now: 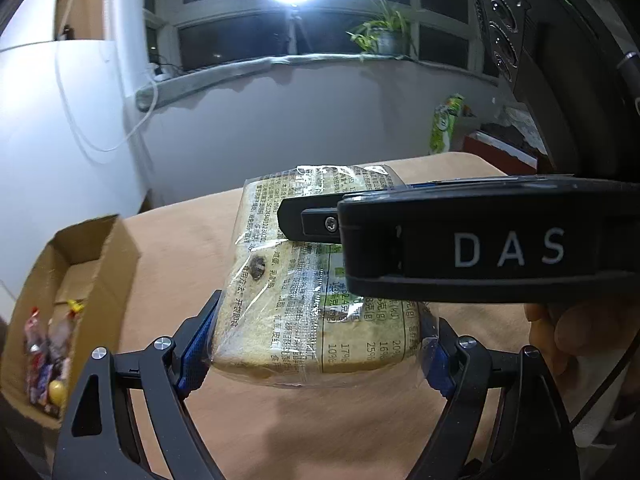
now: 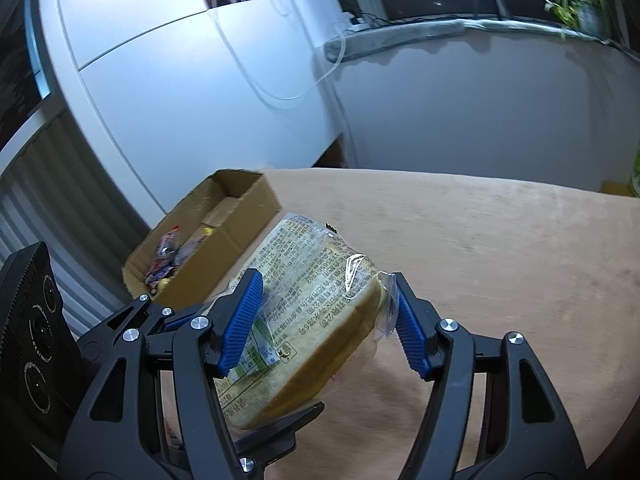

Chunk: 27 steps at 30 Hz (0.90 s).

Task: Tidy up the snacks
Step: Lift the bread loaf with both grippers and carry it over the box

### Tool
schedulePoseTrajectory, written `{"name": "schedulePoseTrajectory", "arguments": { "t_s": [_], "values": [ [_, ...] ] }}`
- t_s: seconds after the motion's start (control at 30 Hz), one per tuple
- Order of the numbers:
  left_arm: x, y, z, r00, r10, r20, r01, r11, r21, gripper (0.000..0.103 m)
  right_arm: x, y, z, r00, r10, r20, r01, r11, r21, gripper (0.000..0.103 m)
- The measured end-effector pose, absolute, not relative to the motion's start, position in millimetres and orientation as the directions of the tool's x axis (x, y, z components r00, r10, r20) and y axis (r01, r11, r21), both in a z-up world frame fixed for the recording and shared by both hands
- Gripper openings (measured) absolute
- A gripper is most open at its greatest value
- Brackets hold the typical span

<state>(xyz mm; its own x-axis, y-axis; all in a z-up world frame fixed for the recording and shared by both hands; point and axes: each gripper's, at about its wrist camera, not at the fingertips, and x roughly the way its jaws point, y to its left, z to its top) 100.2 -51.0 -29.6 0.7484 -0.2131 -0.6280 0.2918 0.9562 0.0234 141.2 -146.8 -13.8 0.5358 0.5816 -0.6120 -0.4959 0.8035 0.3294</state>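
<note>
— Holding the wrapped bread (image 1: 304, 280), are both tools on it at once?

— Yes. The bread, in clear printed film, is up off the tan surface (image 1: 320, 432). The left tool (image 1: 320, 344) has it pinched between its blue pads across the loaf's width. The right tool (image 2: 328, 320) sits at about the same width; its left pad presses the wrapper, while its right pad (image 2: 412, 340) meets only the crinkled film end.

— How far along is the tidying?

— Partway, I judge. The cardboard box (image 2: 256, 200), over at the left edge of the surface, already holds several small wrapped snacks (image 2: 168, 260). The bread is not in it yet. A green bag (image 1: 444, 124) stands farther back, outside the box.

— So what is left?

— Carrying the bread over to the box, probably.
</note>
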Motion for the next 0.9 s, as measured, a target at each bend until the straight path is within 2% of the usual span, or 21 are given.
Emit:
{"name": "schedulePoseTrajectory", "arguments": {
  "t_s": [0.47, 0.9],
  "values": [
    [65.1, 24.4, -15.1, 0.801, -0.122, -0.587, 0.16, 0.987, 0.013, 0.085, 124.8, -49.4, -4.2, 0.449, 0.657, -0.605, -0.625, 0.716, 0.313, 0.066],
    [46.8, 102.1, -6.3, 0.826, 0.014, -0.563, 0.0, 1.0, 0.024, 0.085, 122.0, 48.5, 10.3, 0.35, 0.726, -0.591, -0.738, 0.603, 0.303, 0.066]
  ]
}}
